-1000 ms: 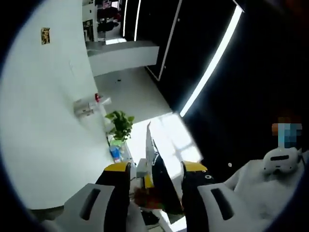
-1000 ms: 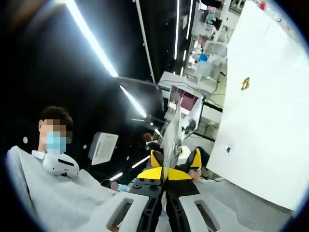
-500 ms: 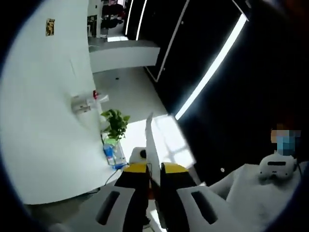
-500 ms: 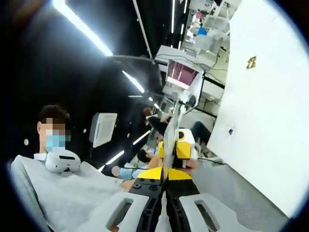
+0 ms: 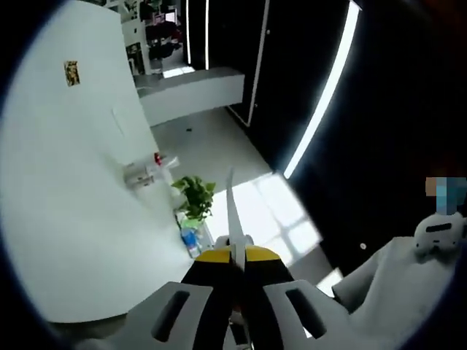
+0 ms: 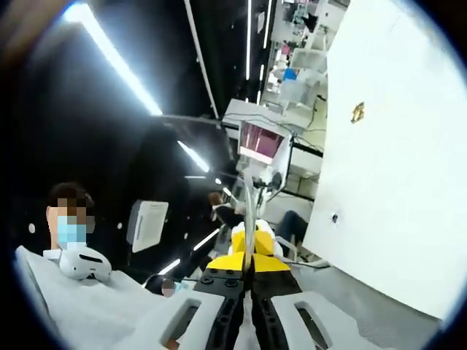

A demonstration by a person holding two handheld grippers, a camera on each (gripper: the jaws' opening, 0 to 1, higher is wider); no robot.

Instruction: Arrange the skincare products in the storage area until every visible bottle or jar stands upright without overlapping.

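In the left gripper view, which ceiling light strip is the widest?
The long light strip on the right, crossing the dark ceiling; the two short strips near the top are far thinner.

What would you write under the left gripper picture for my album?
The left gripper, jaws closed on a thin clear sheet, points past a white wall toward a small green plant.

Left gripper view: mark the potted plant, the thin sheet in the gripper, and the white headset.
potted plant [image 5: 195, 195], left gripper view, on its green leaves.
thin sheet [image 5: 232, 211], left gripper view, on its upright edge above the gripper.
white headset [image 5: 440, 232], left gripper view, on its front shell.
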